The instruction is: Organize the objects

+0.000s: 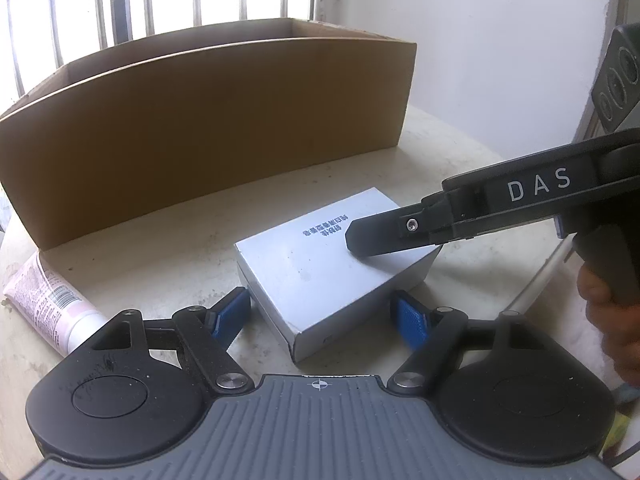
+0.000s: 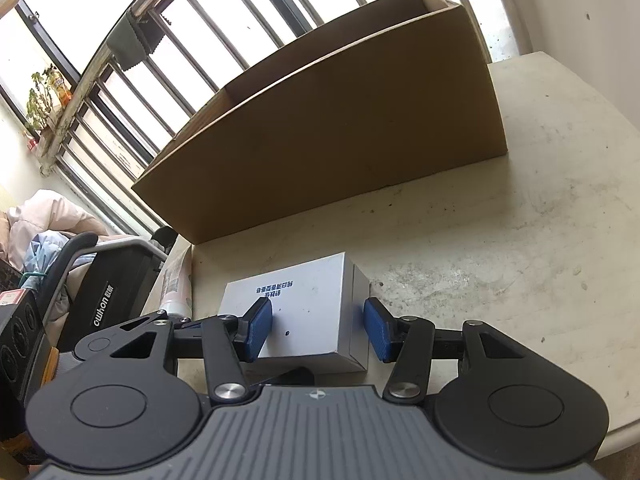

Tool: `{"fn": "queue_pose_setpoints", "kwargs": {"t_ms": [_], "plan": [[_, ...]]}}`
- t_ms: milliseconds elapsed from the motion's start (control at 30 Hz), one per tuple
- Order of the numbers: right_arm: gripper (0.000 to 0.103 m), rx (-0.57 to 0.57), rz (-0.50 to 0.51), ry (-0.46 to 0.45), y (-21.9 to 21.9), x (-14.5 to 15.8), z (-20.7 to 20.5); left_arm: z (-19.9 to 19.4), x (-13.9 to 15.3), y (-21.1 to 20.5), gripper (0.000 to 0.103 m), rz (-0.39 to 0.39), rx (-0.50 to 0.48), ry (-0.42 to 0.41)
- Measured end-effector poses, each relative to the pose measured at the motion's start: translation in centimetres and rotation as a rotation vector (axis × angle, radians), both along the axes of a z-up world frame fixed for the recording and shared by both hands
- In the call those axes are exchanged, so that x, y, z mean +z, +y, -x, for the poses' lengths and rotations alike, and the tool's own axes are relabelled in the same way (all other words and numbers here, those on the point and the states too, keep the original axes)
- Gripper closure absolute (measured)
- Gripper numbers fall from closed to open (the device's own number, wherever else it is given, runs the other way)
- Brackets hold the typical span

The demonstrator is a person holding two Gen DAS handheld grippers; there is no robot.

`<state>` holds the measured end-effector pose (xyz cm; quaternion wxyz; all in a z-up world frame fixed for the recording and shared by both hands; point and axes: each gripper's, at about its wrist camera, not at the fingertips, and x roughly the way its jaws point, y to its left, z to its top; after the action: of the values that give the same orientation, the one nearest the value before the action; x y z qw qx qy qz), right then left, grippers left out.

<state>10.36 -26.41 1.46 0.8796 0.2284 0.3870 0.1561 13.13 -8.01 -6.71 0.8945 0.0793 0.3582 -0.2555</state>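
A small white box (image 1: 328, 268) with printed text lies flat on the table, in front of a large open cardboard box (image 1: 208, 116). My left gripper (image 1: 322, 312) is open, its blue pads on either side of the white box's near corner, not touching. My right gripper (image 2: 318, 328) is open too, over the white box (image 2: 308, 312): one pad sits over its top face, the other beside its right end. In the left wrist view its black finger (image 1: 384, 236) rests over the box's far right corner. The cardboard box (image 2: 332, 136) stands behind.
A pink-and-white tube (image 1: 48, 304) lies at the table's left edge; it also shows in the right wrist view (image 2: 176, 284). A white pen-like stick (image 1: 540, 280) lies to the right. Beyond the table's left edge are a black case (image 2: 112, 280) and a speaker (image 2: 20, 336). Barred windows stand behind.
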Motion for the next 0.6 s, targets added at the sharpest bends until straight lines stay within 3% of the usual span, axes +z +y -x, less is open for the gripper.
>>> {"fn": "queue_pose_setpoints", "kwargs": {"t_ms": [600], "plan": [[0.048,-0.001,-0.015,0.009,-0.09,0.06,0.06,0.38,0.29,0.13,0.026,0.009,0.006,0.014]]}}
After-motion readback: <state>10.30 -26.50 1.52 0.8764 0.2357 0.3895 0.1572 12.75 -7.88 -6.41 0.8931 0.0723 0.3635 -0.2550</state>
